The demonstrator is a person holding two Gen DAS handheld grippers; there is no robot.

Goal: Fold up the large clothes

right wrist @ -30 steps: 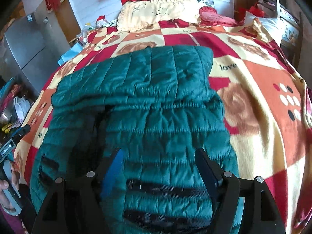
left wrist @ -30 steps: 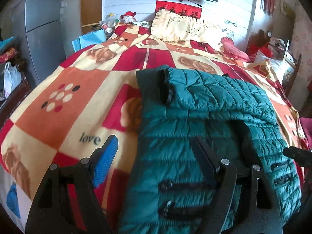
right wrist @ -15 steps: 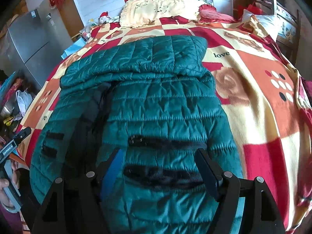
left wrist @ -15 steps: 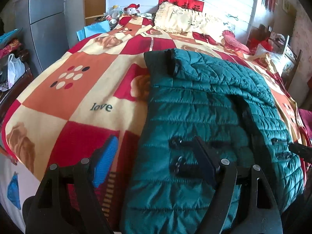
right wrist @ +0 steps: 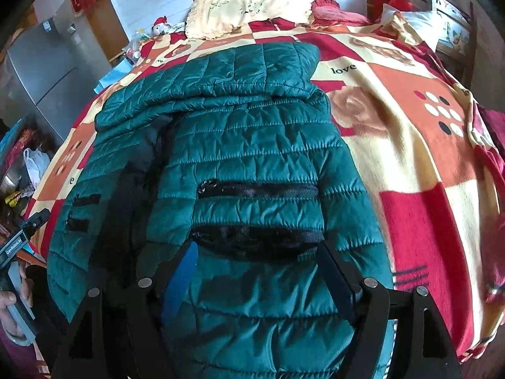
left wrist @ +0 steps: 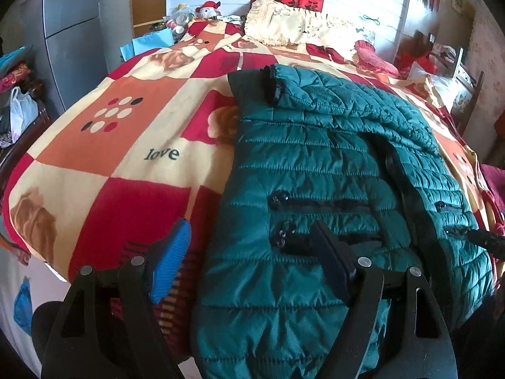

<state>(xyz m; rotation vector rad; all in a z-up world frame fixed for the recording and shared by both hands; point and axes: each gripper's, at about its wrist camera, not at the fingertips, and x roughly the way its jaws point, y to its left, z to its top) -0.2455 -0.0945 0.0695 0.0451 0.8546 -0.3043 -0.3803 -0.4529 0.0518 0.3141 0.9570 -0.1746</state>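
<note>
Bedroom clutter rings the scene: a grey wardrobe [left wrist: 72, 31] at ten o'clock, a cream pillow [left wrist: 290, 22] at the head of the bed at twelve, and a checked red, orange and cream blanket [left wrist: 126, 164] covering the whole bed, which gives a broad, soft surface for laying out a bulky garment. On it lies the teal quilted jacket [left wrist: 315, 170], front side up with its black pocket zips showing, the hem toward the near edge of the bed and the hood or collar end toward twelve o'clock; a sleeve appears already laid across the upper part, which suggests the folding is partly done, though the exact layering is hard to read. In the right wrist view the jacket fills the middle, with bare blanket from one to four o'clock. The left gripper [left wrist: 249, 252] hovers over the jacket's left edge at six o'clock, its jaws spread wide and holding nothing, one finger over the blanket and the other over the teal fabric, a placing that straddles the side seam as if to take hold there. The right gripper [right wrist: 255, 268] hangs over the lower pocket, jaws likewise wide apart and empty. Both sit near the hem, likely because the next fold would bring the bottom up toward the collar. The puffy, slippery shell may spring back unless a good bite of fabric is taken.
</note>
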